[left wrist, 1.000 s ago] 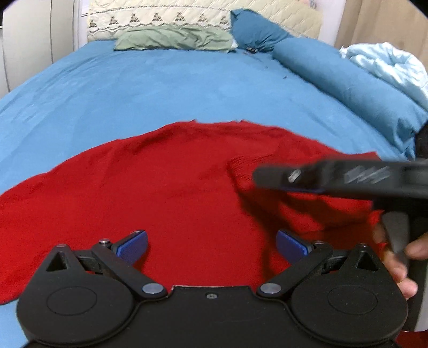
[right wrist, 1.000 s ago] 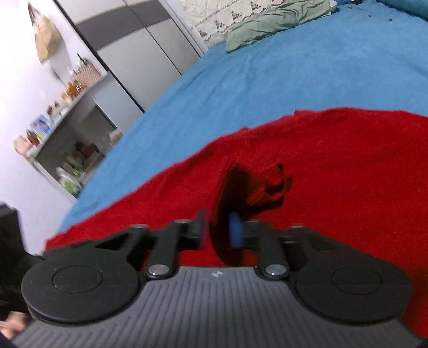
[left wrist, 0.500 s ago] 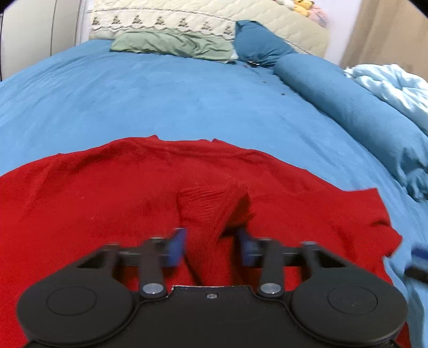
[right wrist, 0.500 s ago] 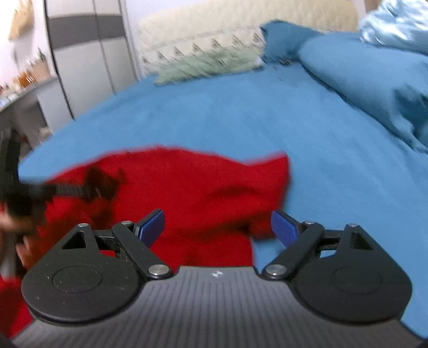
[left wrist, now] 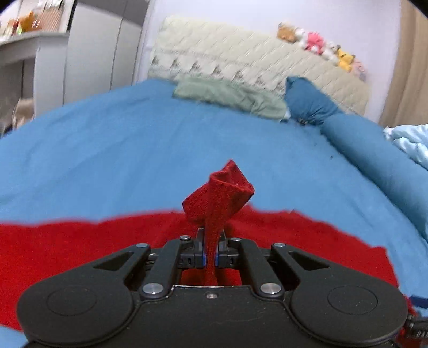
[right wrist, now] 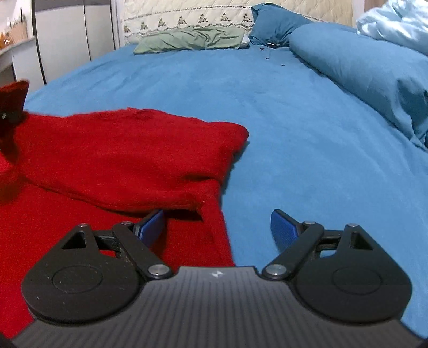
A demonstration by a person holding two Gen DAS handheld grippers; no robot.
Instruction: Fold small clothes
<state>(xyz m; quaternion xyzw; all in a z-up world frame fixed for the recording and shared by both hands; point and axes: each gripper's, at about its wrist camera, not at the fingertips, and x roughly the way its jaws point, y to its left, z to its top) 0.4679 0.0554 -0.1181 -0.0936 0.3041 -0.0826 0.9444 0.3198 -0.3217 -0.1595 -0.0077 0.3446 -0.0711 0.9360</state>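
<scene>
A red knitted garment lies spread on the blue bed sheet. My left gripper is shut on a pinched fold of the red garment, which sticks up past the fingertips as a bunched tuft. In the right wrist view the garment has one layer folded over another, its right edge by the sheet. My right gripper is open and empty; its left finger is over the garment's lower layer, its right finger over the bare sheet.
A green pillow and a dark blue pillow lie at the headboard. A long blue bolster and a pale blue duvet run along the right. A wardrobe and shelves stand left.
My left gripper has closed on a fold of the red garment and lifted it. My right gripper has let go, opened, and moved to the garment's right edge.
</scene>
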